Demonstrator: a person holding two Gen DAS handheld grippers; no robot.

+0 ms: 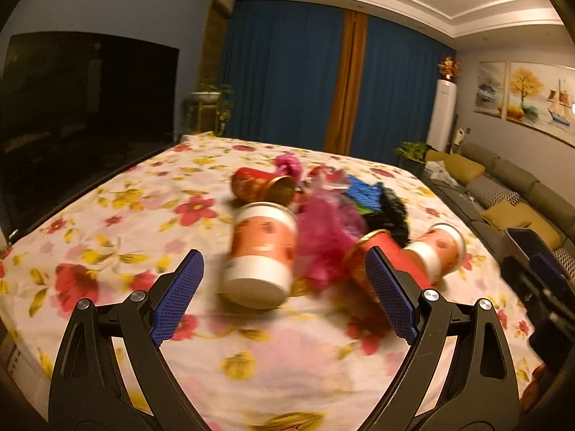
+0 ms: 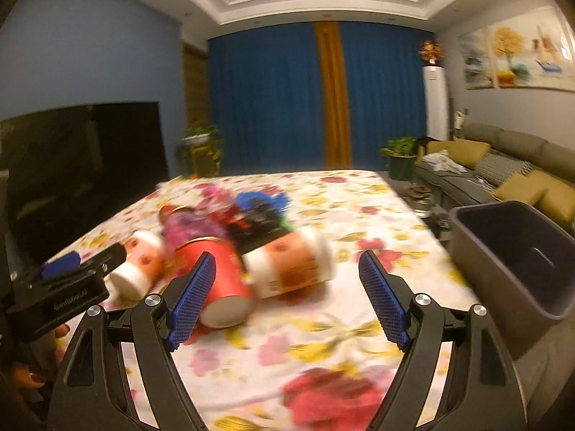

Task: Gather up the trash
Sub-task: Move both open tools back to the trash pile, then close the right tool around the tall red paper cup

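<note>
A pile of trash lies on a floral tablecloth: an orange-and-white cup on its side, a red cup behind it, pink plastic wrap, blue and black wrappers, another red cup and a second orange cup. My left gripper is open, just short of the near orange cup. My right gripper is open, near a red cup and an orange cup. The left gripper shows at the left in the right wrist view. Both views are blurred.
A dark bin stands at the table's right edge; it also shows in the left wrist view. A black TV is to the left. A sofa with cushions runs along the right wall. Blue curtains are behind.
</note>
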